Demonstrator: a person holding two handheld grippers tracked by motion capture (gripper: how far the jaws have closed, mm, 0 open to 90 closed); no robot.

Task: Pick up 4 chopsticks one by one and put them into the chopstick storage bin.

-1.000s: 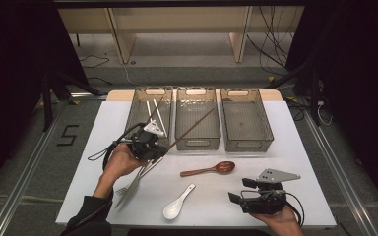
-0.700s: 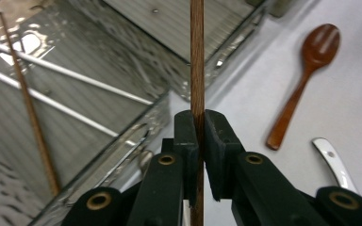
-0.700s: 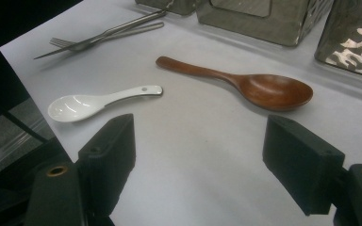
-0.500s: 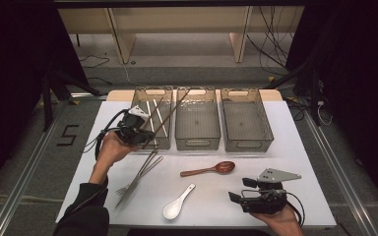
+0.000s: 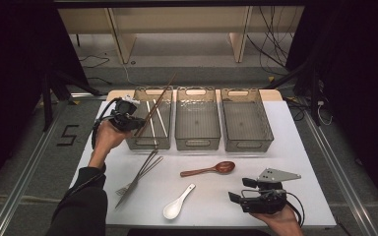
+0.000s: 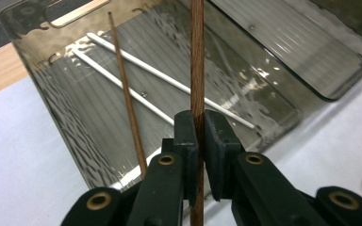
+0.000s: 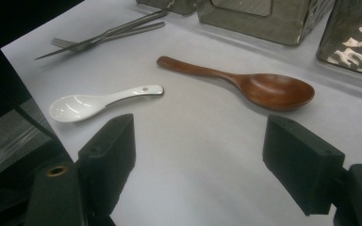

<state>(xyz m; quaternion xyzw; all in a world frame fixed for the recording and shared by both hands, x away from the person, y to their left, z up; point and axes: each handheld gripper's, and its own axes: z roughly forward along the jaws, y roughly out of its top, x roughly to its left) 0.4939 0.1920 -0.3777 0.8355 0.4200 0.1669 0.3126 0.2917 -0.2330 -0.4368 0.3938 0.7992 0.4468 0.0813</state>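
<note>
Left gripper (image 6: 198,141) jaws clamped tight on a brown wooden chopstick (image 6: 197,56), stick running straight up between the pads. It's held over the left bin (image 5: 140,140), at the tabletop's far left; in the high view the chopstick slants up past the bin's far rim. Inside that bin: a second brown chopstick (image 6: 125,94) leaning in, plus two white chopsticks (image 6: 169,80) lying flat on the bottom. Left hand (image 5: 106,137) grips the tool just beside the bin's left wall.

Right gripper (image 7: 198,160) jaws spread wide, nothing between them, resting near the tabletop's near right corner. Just ahead of it: wooden spoon (image 7: 245,84) and white ceramic spoon (image 7: 99,101), apart from each other. Fork and knife (image 7: 103,33) lie together toward the near left edge. Middle bin (image 5: 198,118) and right bin (image 5: 246,118) sit along the far edge beside the left one.
</note>
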